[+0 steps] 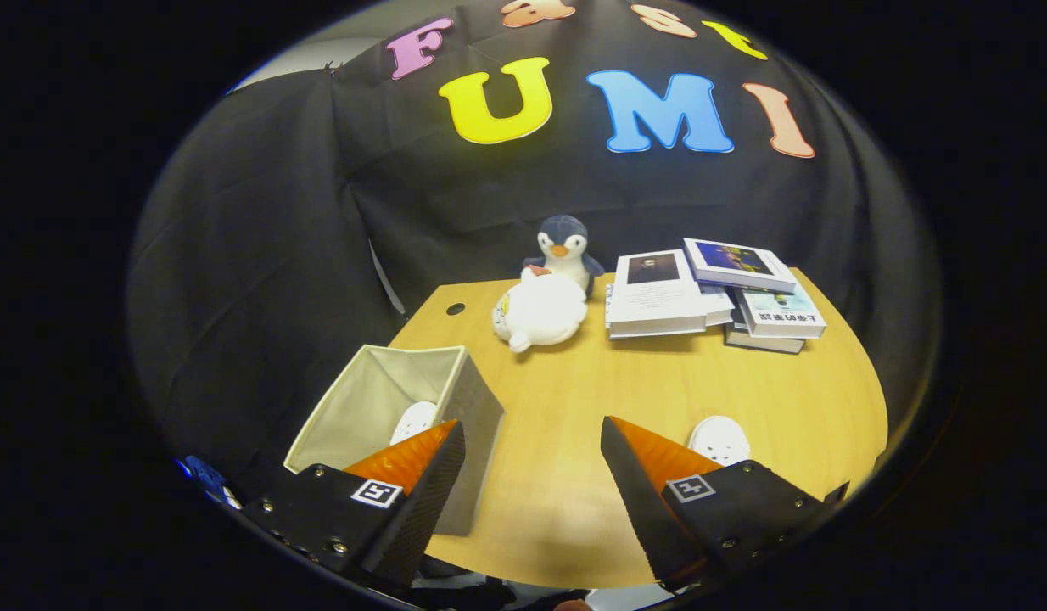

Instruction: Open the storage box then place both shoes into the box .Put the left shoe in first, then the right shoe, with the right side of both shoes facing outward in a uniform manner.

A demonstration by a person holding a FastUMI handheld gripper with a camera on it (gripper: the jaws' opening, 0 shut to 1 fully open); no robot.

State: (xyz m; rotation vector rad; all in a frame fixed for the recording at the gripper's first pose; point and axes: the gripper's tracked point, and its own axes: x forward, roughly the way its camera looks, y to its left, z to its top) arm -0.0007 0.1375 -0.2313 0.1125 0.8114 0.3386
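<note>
1. We see the open grey fabric storage box standing on the light wooden table, just ahead of the left finger, which overlaps its near corner.
2. Inside the box lies a white perforated clog shoe, partly hidden behind the left fingertip.
3. A second white perforated clog shoe rests on the table just beyond the right finger, well apart from the box.
4. Our gripper has its jaws wide apart, with bare table between them and nothing held.
5. Farther back sit a white plush toy and, touching it behind, a grey-and-white penguin plush.
6. Beside the toys lies a stack of books; the writing on one spine is too small to make out.
</note>
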